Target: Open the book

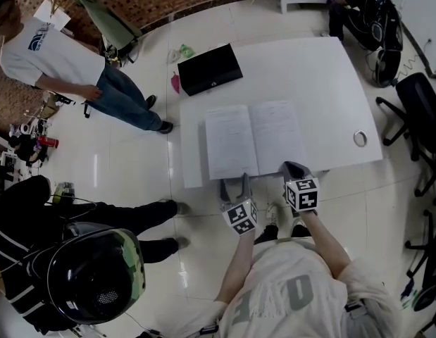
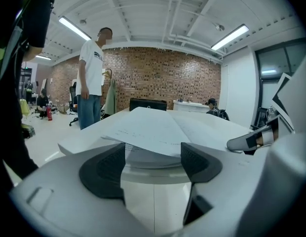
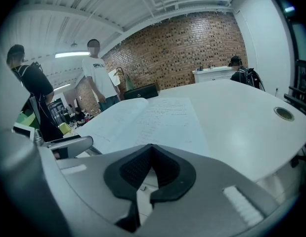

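Observation:
The book (image 1: 254, 139) lies open flat on the white table (image 1: 330, 76), pages up, near the front edge. My left gripper (image 1: 234, 182) stands open at the near edge of the left page. In the left gripper view the page stack's edge (image 2: 148, 132) sits just ahead of the wide-apart pads (image 2: 102, 172), which do not press on it. My right gripper (image 1: 294, 167) is shut and empty at the table's front edge below the right page. In the right gripper view its pads (image 3: 138, 169) meet, with the open book (image 3: 153, 115) beyond them.
A black laptop case (image 1: 209, 69) lies at the table's far left corner and a round cable port (image 1: 360, 138) at its right. A person in a white shirt (image 1: 48, 48) stands at the left, another with a helmet (image 1: 94, 273) near me. Office chairs (image 1: 422, 104) stand at the right.

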`<state>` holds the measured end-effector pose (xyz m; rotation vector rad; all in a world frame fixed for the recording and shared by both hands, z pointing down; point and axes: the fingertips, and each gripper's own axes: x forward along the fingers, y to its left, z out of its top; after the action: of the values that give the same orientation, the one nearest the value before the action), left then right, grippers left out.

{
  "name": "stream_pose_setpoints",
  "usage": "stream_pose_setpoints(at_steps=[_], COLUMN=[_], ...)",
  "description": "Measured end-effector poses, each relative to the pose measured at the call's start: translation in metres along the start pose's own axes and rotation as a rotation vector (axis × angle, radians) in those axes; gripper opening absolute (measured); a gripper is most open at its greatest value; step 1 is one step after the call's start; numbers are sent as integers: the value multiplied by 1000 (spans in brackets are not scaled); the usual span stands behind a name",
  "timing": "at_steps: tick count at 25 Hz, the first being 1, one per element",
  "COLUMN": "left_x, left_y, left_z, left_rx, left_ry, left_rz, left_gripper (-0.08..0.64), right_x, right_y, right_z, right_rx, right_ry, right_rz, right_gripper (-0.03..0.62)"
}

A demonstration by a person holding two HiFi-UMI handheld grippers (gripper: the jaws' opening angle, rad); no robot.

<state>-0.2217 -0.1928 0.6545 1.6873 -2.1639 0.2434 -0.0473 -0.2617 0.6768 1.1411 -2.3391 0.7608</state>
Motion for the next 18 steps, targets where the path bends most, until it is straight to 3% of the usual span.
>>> stream_pose_setpoints(at_steps=[2, 7, 11, 13, 14, 15, 16, 17, 18], left_x=[-3, -11, -29, -33, -31, -26, -19, -8, 3], left_y=[7, 27, 38, 27, 15, 1, -15, -28, -39], left_z=[-3, -14, 40, 88, 112, 131, 144, 150, 149], left_rx=[3, 9, -22, -1, 18, 43, 73, 106, 134], left_ry=[7, 36, -112, -231, -287, -327, -344, -337, -312], left_rz=[25, 79, 98, 29, -38, -117, -192, -249, -282], left_gripper=[389, 400, 400, 387, 355, 279, 147, 38, 12], right_x=[1, 0, -18, -29, -32, -32, -29, -21, -11], right_y=[0, -1, 6, 17, 24, 31, 39, 46, 51], right_z=[0, 0, 28, 60, 79, 96, 108, 114, 116], right_rx=[-1, 6, 43, 52, 46, 30, 4, -29, -64], right_ry=[0, 1, -84, -176, -222, -256, -270, -264, -241], right_rz=[1, -2, 23, 57, 79, 101, 119, 127, 126], right_gripper=[5, 5, 5, 5, 5, 5, 5, 5, 5])
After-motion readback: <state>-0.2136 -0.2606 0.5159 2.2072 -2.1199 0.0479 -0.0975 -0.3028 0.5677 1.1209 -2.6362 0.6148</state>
